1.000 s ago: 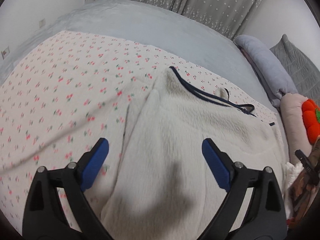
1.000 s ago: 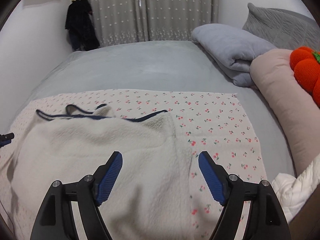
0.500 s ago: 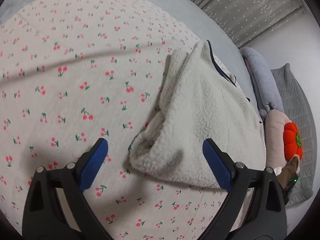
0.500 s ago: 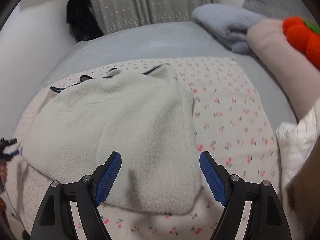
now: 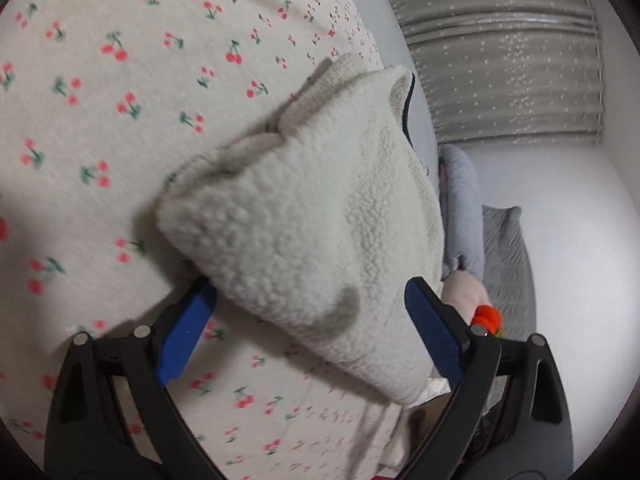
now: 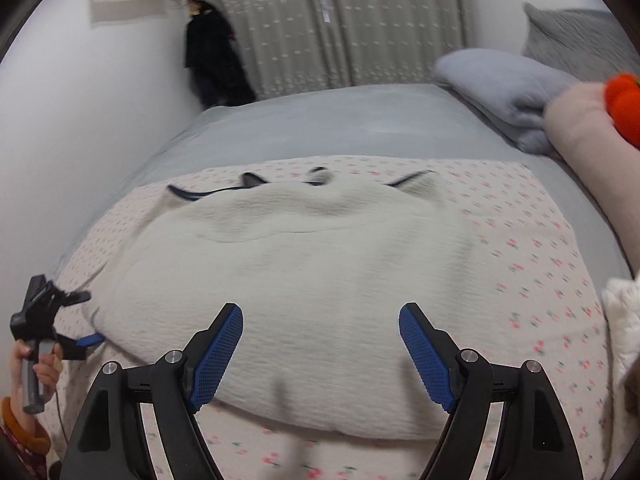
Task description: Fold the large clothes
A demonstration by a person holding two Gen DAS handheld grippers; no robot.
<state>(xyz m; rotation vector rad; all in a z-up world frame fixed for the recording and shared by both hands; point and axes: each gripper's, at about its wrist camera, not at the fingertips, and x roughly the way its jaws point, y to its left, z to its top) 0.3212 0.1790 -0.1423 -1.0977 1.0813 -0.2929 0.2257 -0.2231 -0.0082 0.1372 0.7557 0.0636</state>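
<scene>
Right wrist view showed the right gripper [image 6: 320,354] spread wide, holding nothing, at lower centre above the fleece garment [image 6: 304,280] on the cherry-print sheet [image 6: 532,280]. At lower left, the left gripper [image 6: 86,320] flanked the garment's corner, unclenched.

Setting: a home bedroom. The landmark is the bed [image 6: 360,120], made up with a grey cover. A cherry-print sheet [image 6: 520,216] lies spread over its near half. At its right end, a grey pillow [image 6: 496,80] and a grey quilted cushion [image 6: 576,40] are stacked. Behind it hangs a dotted grey curtain [image 6: 360,20]. At its far left corner, dark clothing [image 6: 212,52] hangs against the white wall.
</scene>
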